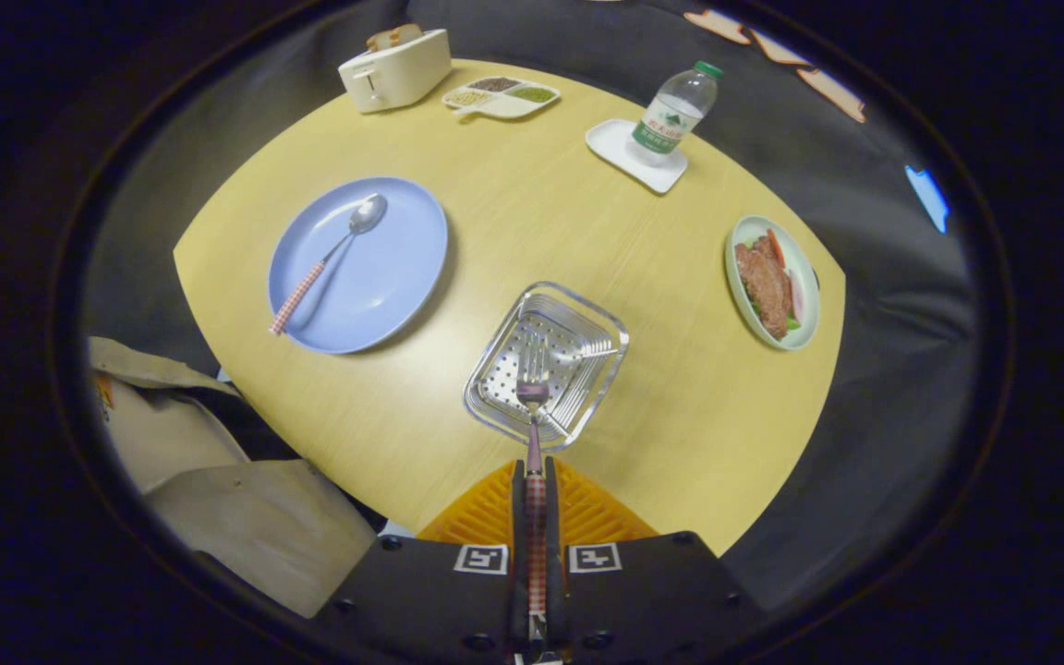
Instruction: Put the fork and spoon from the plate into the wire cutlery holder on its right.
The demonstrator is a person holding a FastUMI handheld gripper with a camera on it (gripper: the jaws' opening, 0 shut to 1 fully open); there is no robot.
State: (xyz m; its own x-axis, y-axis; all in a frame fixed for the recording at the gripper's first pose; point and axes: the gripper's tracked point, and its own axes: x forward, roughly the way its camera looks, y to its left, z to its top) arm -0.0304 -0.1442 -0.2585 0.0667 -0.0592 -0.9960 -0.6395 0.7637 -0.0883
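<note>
Gripper view looks down over a yellow table (513, 240) from above. At the bottom the tool (533, 480) has its two fingers (518, 517) pressed close together on the checked handle of the fork (532, 406) — the handle runs up between them and the tines point ahead, hanging over the wire cutlery holder (546, 365). That holder is a square metal basket with a perforated floor, and it stands on the table just beyond the fingertips; whether the fork tips touch its floor I cannot tell. Under the fingers lies an orange ribbed mat (578, 513) at the near edge of the table.

Left of the holder and a little farther off sits a blue plate (403, 277). The spoon (333, 254) lies on it slantwise — bowl toward the far rim, red-and-white checked handle reaching out over the near left rim.

At the far side of the table stand a white toaster (395, 69) with bread in its slots and, beside it, a divided dish (501, 96) with grains. To the right of these a water bottle (675, 113) with a green cap stands on a white tray (620, 152). Well right of the holder is a pale green oval plate of food (772, 282), meat and vegetables on it. Beige cloth (236, 517) shows below the table's left edge.
</note>
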